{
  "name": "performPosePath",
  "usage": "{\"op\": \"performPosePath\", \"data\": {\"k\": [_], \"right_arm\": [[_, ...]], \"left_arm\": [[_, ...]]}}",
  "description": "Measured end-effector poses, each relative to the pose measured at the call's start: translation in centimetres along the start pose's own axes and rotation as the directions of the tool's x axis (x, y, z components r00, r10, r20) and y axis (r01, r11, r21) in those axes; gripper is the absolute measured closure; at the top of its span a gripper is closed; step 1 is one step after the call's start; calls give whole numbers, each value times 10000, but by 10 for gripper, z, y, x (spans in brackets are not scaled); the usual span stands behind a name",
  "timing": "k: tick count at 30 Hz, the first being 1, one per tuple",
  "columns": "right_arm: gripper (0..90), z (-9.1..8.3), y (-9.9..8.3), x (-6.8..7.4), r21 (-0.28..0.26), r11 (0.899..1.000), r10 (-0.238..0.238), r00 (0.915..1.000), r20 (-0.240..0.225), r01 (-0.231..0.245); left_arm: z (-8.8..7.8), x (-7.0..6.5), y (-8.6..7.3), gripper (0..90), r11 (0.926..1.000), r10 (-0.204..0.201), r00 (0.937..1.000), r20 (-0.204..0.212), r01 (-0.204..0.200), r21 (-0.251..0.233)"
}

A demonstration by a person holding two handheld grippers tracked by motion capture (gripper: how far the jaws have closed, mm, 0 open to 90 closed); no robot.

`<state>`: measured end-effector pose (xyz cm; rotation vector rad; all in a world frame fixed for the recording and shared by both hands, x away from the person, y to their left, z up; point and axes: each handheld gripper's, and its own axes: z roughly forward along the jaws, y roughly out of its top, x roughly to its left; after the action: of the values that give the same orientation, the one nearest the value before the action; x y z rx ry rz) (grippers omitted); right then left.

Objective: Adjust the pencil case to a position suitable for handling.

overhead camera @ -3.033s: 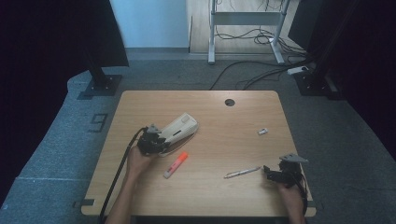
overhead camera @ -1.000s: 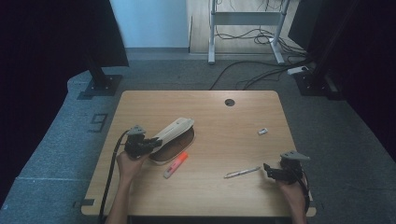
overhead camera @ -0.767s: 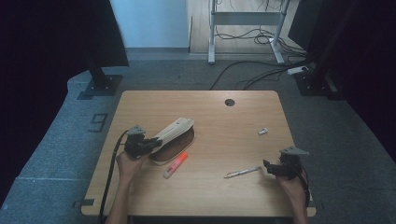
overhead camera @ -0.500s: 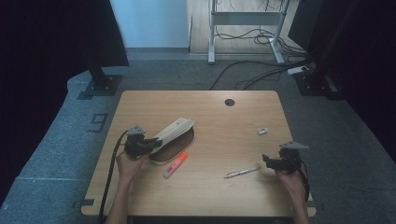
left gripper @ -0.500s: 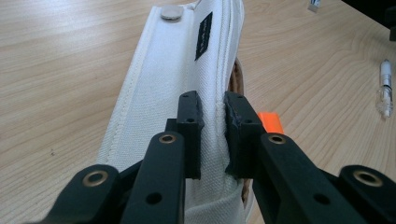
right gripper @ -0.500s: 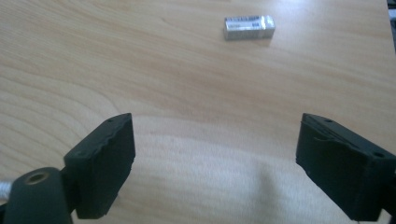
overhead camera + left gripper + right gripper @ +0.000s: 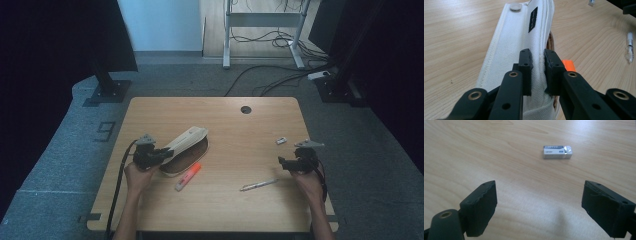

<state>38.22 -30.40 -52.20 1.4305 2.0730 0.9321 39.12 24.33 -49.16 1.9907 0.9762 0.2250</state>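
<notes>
Pencil case (image 7: 186,144) unmoved, right claw (image 7: 283,162) nearer eraser (image 7: 281,141)

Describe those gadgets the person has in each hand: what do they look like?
Each tool is black. The left tool and right tool both carry a grey three-cornered plate on top, and a black cable trails from the left one beside the forearm. Up close, the pads are blocky black slabs on arms with brass-ringed holes. The forearms are bare, with no sleeves.
</notes>
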Motion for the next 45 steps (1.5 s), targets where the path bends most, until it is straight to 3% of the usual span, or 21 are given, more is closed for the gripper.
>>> {"op": "performPosePath", "data": {"k": [11,30,45], "right_arm": [[153,15,17,-13,126,9994,336,9994,11,-336],[297,48,40,-25,521,9983,-274,9996,45,271],[317,69,43,-34,642,9979,-117,9997,-202,130]], "left_arm": [[1,-3,0,774,9998,186,9997,-150,-185,13],[-1,-2,-1,773,9999,143,9999,-25,-143,-10],[0,-2,-1,773,9999,162,9999,12,-162,2]]}}
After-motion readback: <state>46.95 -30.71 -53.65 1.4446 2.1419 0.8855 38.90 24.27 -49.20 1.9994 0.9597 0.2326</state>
